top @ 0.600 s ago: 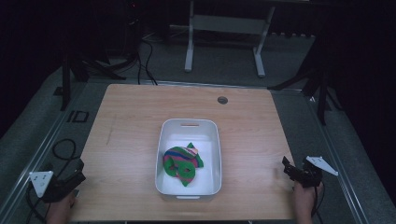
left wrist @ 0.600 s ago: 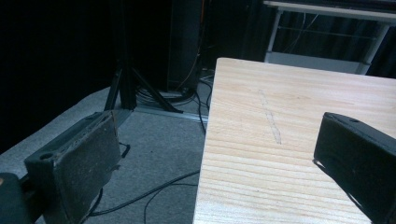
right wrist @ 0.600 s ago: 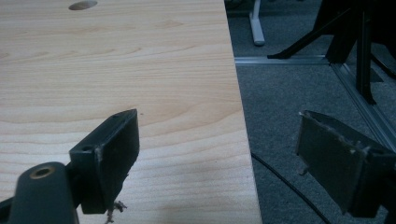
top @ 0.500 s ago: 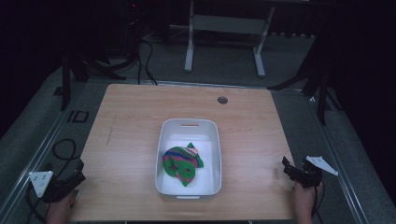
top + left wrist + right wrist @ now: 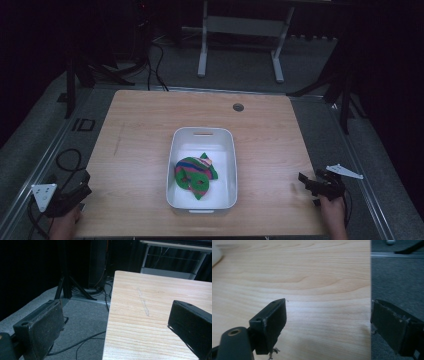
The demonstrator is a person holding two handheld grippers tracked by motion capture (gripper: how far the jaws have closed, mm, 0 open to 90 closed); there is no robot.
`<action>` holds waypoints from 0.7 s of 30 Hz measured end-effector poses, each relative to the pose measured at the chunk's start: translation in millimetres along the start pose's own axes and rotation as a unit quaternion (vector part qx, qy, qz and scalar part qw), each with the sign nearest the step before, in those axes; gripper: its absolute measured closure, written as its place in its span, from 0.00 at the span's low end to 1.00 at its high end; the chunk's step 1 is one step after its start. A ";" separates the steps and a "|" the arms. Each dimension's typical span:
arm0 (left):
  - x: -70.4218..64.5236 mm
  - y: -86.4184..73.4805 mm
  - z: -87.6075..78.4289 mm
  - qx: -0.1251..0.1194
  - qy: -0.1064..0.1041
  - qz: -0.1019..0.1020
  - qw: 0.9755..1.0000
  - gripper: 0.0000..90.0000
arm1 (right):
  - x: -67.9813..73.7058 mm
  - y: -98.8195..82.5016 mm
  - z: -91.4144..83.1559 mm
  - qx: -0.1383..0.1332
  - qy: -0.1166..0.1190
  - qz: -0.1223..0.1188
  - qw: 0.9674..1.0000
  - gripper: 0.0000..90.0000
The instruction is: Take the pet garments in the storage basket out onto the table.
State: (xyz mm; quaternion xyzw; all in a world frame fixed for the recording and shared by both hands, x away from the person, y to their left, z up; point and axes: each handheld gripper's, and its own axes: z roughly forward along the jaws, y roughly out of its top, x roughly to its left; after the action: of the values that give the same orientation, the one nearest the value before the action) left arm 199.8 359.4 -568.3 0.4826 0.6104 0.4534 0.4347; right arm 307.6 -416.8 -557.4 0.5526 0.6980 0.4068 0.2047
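A white tub (image 5: 202,135) sits in the middle of the wooden table (image 5: 140,125), holding a crumpled green cloth with pink and blue stripes (image 5: 195,175). My left gripper (image 5: 80,189) hovers at the table's near left corner, open, its jaws wide apart with nothing between them (image 5: 120,322). At the near right edge my right gripper (image 5: 305,181) is open too; its jaws straddle the table's edge with only bare wood between them (image 5: 328,317). Both grippers stay well apart from the tub.
A small round grommet (image 5: 238,107) is set in the far part of the table. Cables (image 5: 65,160) lie on the grey floor at the left. A metal frame (image 5: 240,25) stands behind the table. The tub's corner (image 5: 215,253) shows at the right gripper view's upper left.
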 end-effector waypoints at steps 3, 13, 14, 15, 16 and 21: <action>0.1 0.0 -0.1 0.000 -0.001 0.000 1.000 0.01 | -0.1 2.7 -0.2 0.016 0.026 -0.030 0.999 0.15; 0.0 0.0 0.0 0.001 -0.003 0.001 1.000 0.01 | 19.1 16.6 7.9 0.092 0.158 -0.135 0.974 0.15; 0.1 0.1 0.0 0.002 -0.003 0.000 1.000 0.01 | 22.2 18.2 8.8 0.095 0.167 -0.141 0.971 0.15; 0.2 0.1 0.0 0.001 -0.003 0.000 1.000 0.01 | 25.8 19.9 9.5 0.096 0.172 -0.146 0.969 0.15; 0.4 0.0 -0.1 0.001 -0.004 0.000 1.000 0.01 | 29.2 21.7 10.4 0.097 0.181 -0.151 0.967 0.15; 0.1 0.0 -0.2 0.001 -0.004 0.001 1.000 0.01 | 43.4 28.2 15.9 0.111 0.211 -0.171 0.956 0.15</action>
State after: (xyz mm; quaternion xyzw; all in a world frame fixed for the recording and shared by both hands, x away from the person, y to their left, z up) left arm 199.7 359.4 -568.3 0.4854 0.6087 0.4513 0.4360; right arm 323.1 -369.1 -537.2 0.3457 0.8504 0.3927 0.0565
